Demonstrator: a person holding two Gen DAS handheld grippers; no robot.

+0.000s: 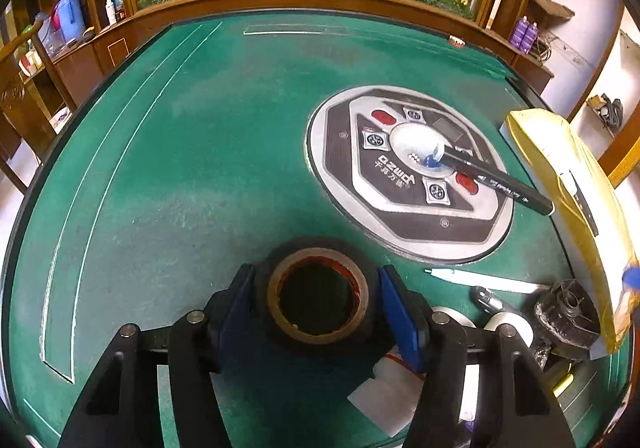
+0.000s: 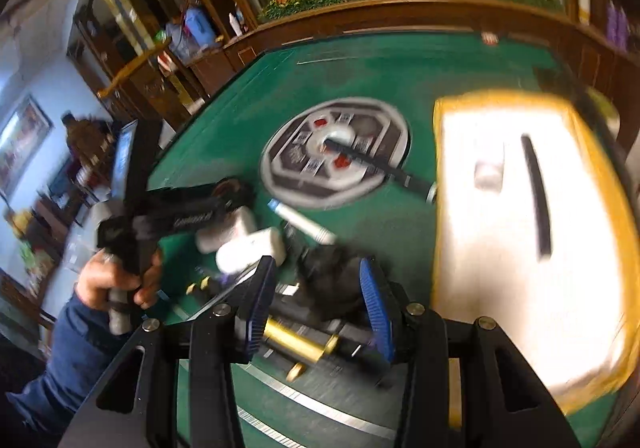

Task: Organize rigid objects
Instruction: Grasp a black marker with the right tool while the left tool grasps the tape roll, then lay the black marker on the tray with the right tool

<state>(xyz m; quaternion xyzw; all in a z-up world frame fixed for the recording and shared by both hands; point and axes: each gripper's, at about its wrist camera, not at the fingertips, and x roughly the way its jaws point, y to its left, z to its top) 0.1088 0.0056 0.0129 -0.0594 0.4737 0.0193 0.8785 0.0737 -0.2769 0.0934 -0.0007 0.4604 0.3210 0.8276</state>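
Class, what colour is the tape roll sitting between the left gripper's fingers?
The tape roll is black outside with a tan cardboard core, best seen in the left wrist view.

We see the right wrist view smeared with blur, the yellow box (image 2: 532, 248) at right cut off, and the black object (image 2: 332, 280) at lower centre too blurred to name.

Left gripper (image 1: 318, 298) jaws half-wide; right gripper (image 2: 318, 298) narrower (both angled downward).

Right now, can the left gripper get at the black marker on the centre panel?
Probably not yet: the left gripper has the tape roll between its pads, so it is occupied. The path over the green table to the black marker looks clear.
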